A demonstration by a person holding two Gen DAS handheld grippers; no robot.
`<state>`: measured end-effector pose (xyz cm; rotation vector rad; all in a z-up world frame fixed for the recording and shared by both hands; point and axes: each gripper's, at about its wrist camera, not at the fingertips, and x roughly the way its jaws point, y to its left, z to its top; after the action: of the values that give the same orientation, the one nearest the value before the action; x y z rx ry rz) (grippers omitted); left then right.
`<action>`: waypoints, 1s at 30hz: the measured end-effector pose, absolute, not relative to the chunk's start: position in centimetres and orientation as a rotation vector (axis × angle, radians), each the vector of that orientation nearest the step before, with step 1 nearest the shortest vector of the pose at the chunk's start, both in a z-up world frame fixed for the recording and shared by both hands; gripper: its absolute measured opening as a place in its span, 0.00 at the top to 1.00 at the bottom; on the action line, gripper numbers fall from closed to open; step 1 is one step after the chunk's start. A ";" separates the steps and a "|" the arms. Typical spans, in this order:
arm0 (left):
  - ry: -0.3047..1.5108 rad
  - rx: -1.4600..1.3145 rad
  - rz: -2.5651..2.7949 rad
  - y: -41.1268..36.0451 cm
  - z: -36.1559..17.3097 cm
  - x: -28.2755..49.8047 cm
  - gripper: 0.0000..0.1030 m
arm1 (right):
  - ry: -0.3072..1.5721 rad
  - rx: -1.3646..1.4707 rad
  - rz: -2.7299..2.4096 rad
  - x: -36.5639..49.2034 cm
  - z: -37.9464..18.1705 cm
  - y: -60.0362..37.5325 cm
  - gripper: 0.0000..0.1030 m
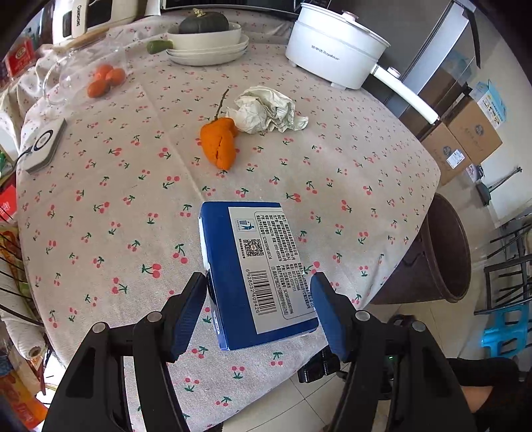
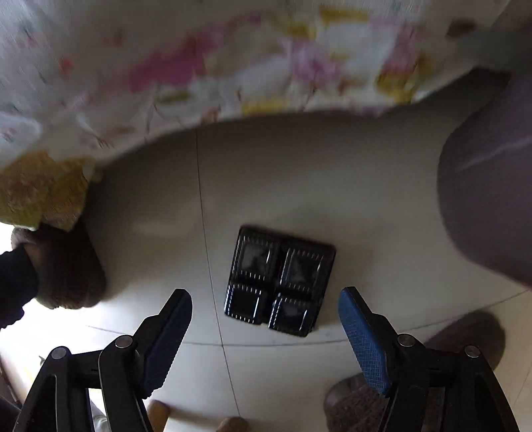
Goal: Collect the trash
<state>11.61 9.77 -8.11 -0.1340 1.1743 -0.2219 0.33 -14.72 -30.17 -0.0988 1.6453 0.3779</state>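
In the left wrist view, the left gripper (image 1: 258, 309) holds one blue box (image 1: 252, 272) between its fingers, above the bench (image 1: 99, 186) edge. On the bench lie one orange peel (image 1: 219, 143) and one crumpled paper (image 1: 266, 109). A glass bowl (image 1: 63, 83) contains three small oranges (image 1: 106, 79); a white bowl (image 1: 206, 38) contains one dark squash (image 1: 203, 21). One white pot (image 1: 335, 46) stands closed.

In the right wrist view, the right gripper (image 2: 266, 332) is wide open and empty, above one black tray (image 2: 279, 282) with four compartments, lying on the floor (image 2: 332, 182).
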 end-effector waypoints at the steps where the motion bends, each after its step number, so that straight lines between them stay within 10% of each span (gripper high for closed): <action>1: 1.175 -0.141 -0.222 10.0 -8.1 11.6 0.35 | 1.676 -0.104 0.371 -0.3 -31.8 -14.5 0.25; 8: 1.174 -0.156 -0.234 10.1 -7.9 11.6 0.35 | 1.793 -0.038 0.264 -0.9 -40.0 -14.1 0.01; 30: 1.193 -0.121 -0.230 9.3 -8.5 12.4 0.35 | 1.755 -0.068 0.050 1.4 -45.4 -15.4 0.00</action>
<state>12.38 9.30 -8.47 -0.1213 1.1925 -0.2297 1.36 -15.37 -45.43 -0.0681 1.7548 0.0495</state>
